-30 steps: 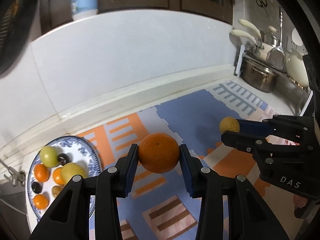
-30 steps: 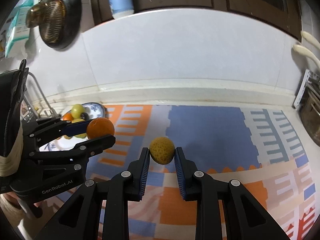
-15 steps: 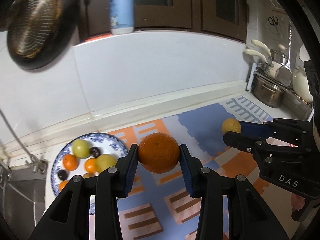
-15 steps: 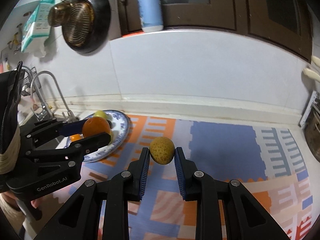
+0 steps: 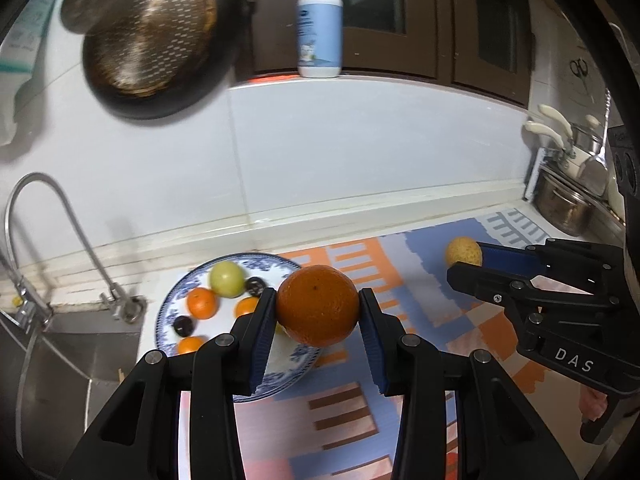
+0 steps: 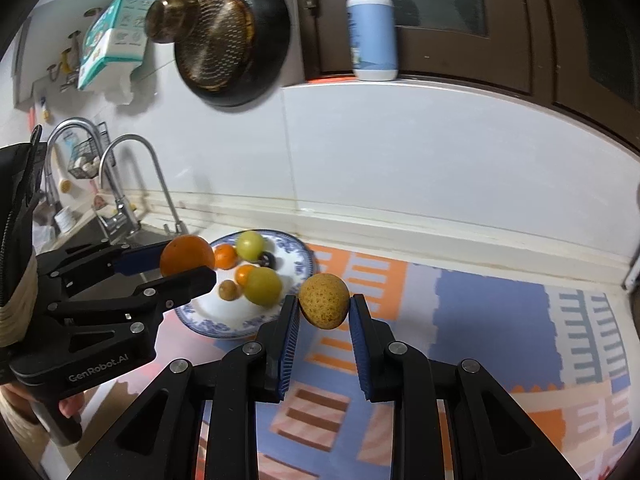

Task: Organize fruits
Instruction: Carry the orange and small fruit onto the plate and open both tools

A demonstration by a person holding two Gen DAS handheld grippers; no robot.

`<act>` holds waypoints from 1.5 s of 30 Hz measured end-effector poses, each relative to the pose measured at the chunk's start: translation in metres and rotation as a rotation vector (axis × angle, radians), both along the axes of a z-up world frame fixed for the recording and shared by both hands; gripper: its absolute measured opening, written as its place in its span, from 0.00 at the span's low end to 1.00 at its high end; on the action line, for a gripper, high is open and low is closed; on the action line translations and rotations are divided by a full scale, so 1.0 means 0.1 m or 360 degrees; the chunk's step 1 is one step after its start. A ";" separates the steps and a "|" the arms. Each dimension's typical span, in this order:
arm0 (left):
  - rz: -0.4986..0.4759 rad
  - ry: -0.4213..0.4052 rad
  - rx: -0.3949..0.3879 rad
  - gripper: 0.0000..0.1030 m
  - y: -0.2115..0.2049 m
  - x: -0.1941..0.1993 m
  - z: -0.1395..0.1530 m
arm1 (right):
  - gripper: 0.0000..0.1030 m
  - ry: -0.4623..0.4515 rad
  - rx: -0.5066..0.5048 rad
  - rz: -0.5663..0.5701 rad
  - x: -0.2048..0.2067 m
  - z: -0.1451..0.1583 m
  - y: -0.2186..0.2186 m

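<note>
My left gripper (image 5: 318,312) is shut on a large orange (image 5: 318,305), held in the air above the right edge of a blue-and-white plate (image 5: 168,312). The plate carries several small fruits: a green one (image 5: 227,279), small oranges (image 5: 203,302) and dark ones. My right gripper (image 6: 324,308) is shut on a speckled yellow-brown fruit (image 6: 324,301), raised just right of the plate (image 6: 302,258). In the right wrist view the left gripper (image 6: 188,268) with its orange (image 6: 187,256) hangs over the plate's left side. The right gripper (image 5: 466,258) shows at the right of the left wrist view.
The plate sits on a patterned orange-and-blue mat (image 6: 480,320) on the counter. A sink (image 5: 68,356) with a curved tap (image 5: 52,208) lies left of it. A pan (image 6: 236,40) hangs on the white wall; a soap bottle (image 5: 319,28) stands on the ledge. Pots (image 5: 564,204) stand far right.
Both grippers have travelled left and upward with their fruits, from over the mat toward the plate. The plate now lies under the left gripper, and the sink and tap have come into view.
</note>
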State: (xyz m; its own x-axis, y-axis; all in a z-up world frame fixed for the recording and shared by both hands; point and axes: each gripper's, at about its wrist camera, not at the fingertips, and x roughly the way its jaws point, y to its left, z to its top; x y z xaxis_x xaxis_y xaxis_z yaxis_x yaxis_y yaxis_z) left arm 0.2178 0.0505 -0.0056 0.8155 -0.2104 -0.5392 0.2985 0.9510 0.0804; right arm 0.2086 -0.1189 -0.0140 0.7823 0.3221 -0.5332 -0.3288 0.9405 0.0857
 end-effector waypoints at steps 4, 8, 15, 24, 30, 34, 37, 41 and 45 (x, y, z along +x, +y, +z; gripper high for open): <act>0.0061 0.0020 -0.0006 0.39 0.16 -0.01 -0.01 | 0.26 0.0002 -0.0003 0.0060 0.05 0.00 0.15; 0.0119 0.0034 -0.0001 0.39 0.32 -0.01 -0.04 | 0.26 0.0005 -0.0013 0.0106 0.11 -0.01 0.29; 0.0194 0.0073 0.0002 0.39 0.54 0.01 -0.10 | 0.26 0.0027 -0.0039 0.0178 0.23 -0.05 0.53; 0.0240 0.0160 0.0008 0.39 0.79 0.11 -0.27 | 0.26 0.0118 -0.0065 0.0267 0.43 -0.24 0.84; 0.0237 0.0243 -0.0001 0.39 0.91 0.24 -0.46 | 0.26 0.0199 -0.0091 0.0321 0.56 -0.44 1.03; 0.0208 0.0299 -0.0029 0.39 0.96 0.38 -0.57 | 0.26 0.0246 -0.0106 0.0335 0.65 -0.57 1.12; 0.0181 0.0321 -0.0028 0.39 0.96 0.47 -0.63 | 0.26 0.0283 -0.0099 0.0349 0.72 -0.67 1.19; 0.0153 0.0345 -0.0010 0.39 0.96 0.57 -0.71 | 0.26 0.0310 -0.0105 0.0347 0.78 -0.75 1.25; 0.0119 0.0368 0.0009 0.39 0.96 0.64 -0.77 | 0.26 0.0326 -0.0122 0.0336 0.81 -0.80 1.28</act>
State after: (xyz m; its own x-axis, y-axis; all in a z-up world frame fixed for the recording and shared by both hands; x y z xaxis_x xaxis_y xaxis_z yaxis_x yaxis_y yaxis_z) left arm 0.2816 0.1460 -0.0829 0.6832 -0.1503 -0.7146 0.2381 0.9709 0.0235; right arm 0.2894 0.0091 -0.0938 0.5760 0.4190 -0.7019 -0.5011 0.8594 0.1017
